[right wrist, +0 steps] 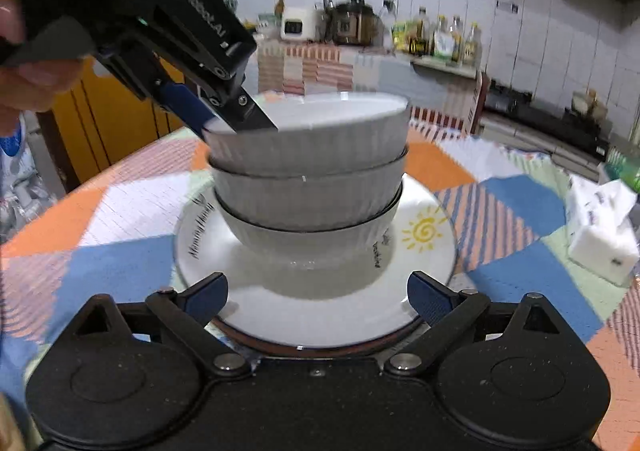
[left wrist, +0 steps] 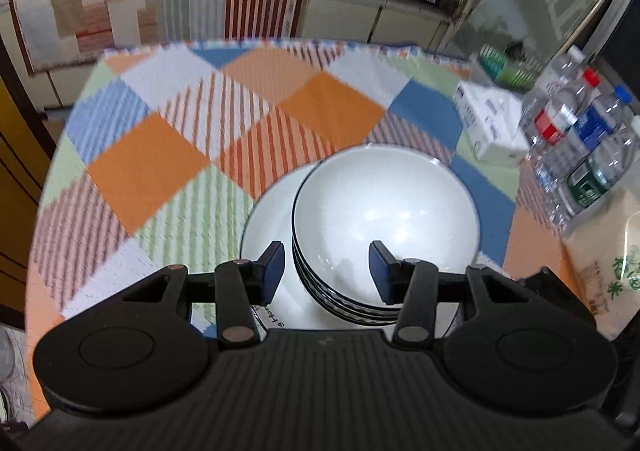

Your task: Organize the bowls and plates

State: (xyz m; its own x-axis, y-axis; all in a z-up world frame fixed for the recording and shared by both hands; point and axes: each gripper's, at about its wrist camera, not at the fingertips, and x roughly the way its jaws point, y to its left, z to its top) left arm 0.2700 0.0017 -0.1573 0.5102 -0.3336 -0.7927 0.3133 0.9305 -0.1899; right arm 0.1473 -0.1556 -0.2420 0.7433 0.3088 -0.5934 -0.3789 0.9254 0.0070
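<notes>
Three white ribbed bowls point(right wrist: 308, 187) are stacked on a white plate point(right wrist: 424, 235) with a sun drawing; the plate lies on a darker one. In the left wrist view the top bowl point(left wrist: 384, 207) sits on the plate point(left wrist: 268, 219). My left gripper point(left wrist: 326, 271) is open, its jaws straddling the top bowl's near rim, one finger inside and one outside. It shows in the right wrist view point(right wrist: 228, 119) at the top bowl's left rim. My right gripper point(right wrist: 318, 297) is open, low at the plate's near edge, holding nothing.
The round table has a checked orange, blue and green cloth point(left wrist: 160, 155). A tissue box point(left wrist: 488, 123) and several water bottles point(left wrist: 580, 139) stand at the right, with a rice bag point(left wrist: 600, 271) beside them. Kitchen counters point(right wrist: 440, 55) lie behind.
</notes>
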